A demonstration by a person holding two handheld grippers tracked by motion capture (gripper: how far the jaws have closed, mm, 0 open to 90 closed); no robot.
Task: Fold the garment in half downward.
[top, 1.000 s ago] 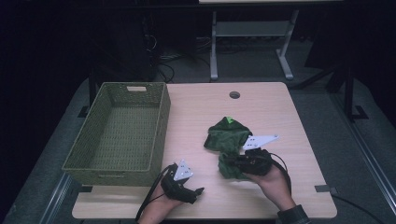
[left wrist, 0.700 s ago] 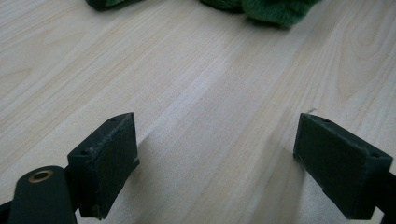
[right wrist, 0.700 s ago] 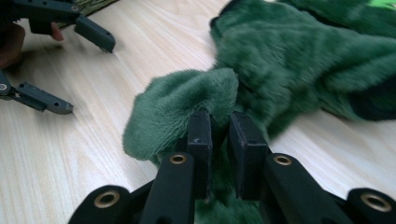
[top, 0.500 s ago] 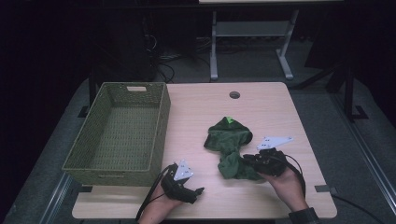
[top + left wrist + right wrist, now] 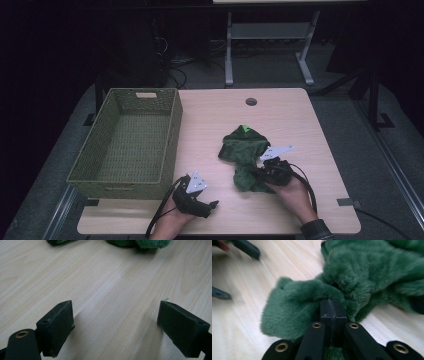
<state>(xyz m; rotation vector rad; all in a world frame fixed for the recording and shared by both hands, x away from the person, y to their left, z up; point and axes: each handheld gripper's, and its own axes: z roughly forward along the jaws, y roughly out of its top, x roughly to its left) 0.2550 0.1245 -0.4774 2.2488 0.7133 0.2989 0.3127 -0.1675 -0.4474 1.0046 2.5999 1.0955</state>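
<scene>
The right tool (image 5: pixel 331 315) has just pressed together on a fold of the green plush cloth (image 5: pixel 245 155) lying directly before it on the counter (image 5: pixel 295 120), while the left tool (image 5: pixel 122 325) rests spread, so the thin pinch may slip when lifting.

basket (image 5: pixel 127 142) on the table's (image 5: pixel 300 120) left, plush garment (image 5: pixel 243 155) centre-right, grippers at the near edge

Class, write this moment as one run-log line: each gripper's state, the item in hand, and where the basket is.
left gripper: open, resting on table | right gripper: shut on green fleece garment | wicker basket: left of garment
</scene>
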